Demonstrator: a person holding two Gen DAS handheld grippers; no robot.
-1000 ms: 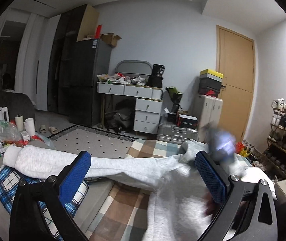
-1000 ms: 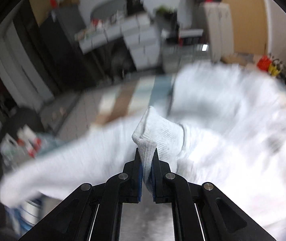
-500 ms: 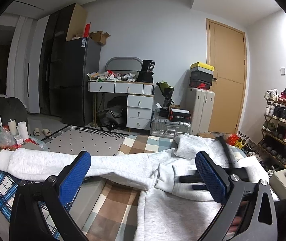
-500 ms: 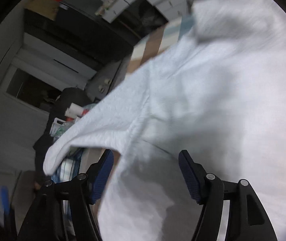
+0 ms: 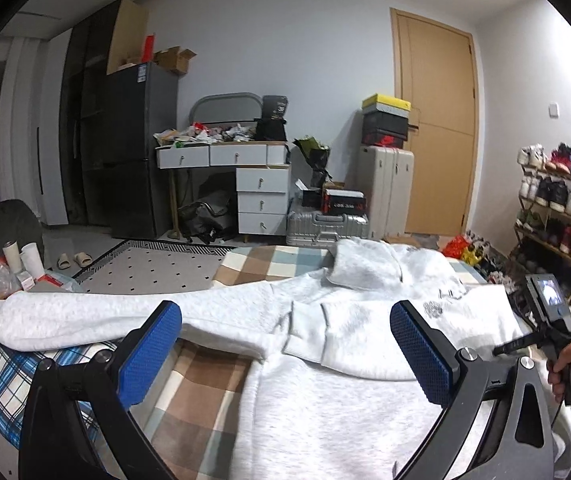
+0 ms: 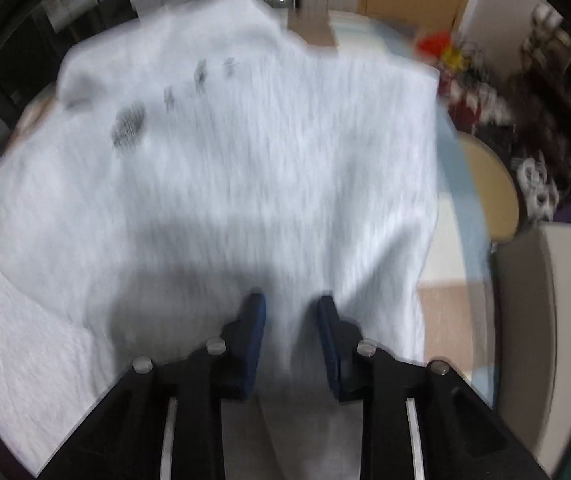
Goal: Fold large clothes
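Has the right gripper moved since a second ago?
Yes. The right gripper let go of the cuff, its jaws have just been closing again with nothing gripped, and it now sits at the right edge of the hoodie, toward the shoe rack.

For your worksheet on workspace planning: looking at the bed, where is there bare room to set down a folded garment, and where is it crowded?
Free: the checked blanket between the outstretched sleeve and the sweatshirt body, and the strip beyond the sleeve towards the rug. Crowded: the far left corner with cups and bags.
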